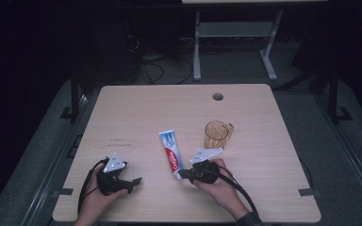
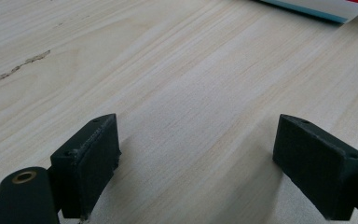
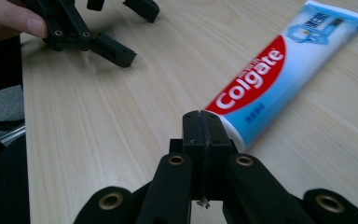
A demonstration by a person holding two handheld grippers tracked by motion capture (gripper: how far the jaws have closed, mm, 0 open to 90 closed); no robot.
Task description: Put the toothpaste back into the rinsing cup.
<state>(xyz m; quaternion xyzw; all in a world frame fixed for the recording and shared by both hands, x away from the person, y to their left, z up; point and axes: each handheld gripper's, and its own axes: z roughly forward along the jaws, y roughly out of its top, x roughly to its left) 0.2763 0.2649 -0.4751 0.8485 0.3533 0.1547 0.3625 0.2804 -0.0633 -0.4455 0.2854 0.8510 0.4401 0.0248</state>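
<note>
The right tongs (image 3: 200, 122) are clenched, their 2 jaws pressed flat together with nothing between them, and their tip sits just at the cap end of the tube (image 3: 270, 74). Whether the tip touches the cap cannot be told, since the jaws cover that end in the right gripper view. In the high view the right tongs (image 1: 183, 174) lie low over the bench (image 1: 136, 108), held in the person's right hand (image 1: 217, 186).

The tube (image 1: 170, 149) is toothpaste: white cap end, a red band with white "Colgate" lettering, then pale blue toward a flat crimped tail with a small picture on it. It lies flat on the bench near the middle of the near half, its cap end toward the person and its tail pointing away.

The left tongs (image 2: 196, 154) are released, jaws spread wide over bare wood with nothing between them. In the high view the left tongs (image 1: 134, 181) rest at the near left, well apart from the tube, in the left hand (image 1: 94, 200).

Just right of the tube's far end stands an amber glass mug (image 1: 217, 134), upright, handle to the right, close behind the right gripper's grey plate. A round cable hole (image 1: 218, 96) lies near the far edge.

In the left gripper view, a corner of the tube (image 2: 326, 8) is cut off by the top edge. The floor and the frames beyond the bench are too dark to make out.
</note>
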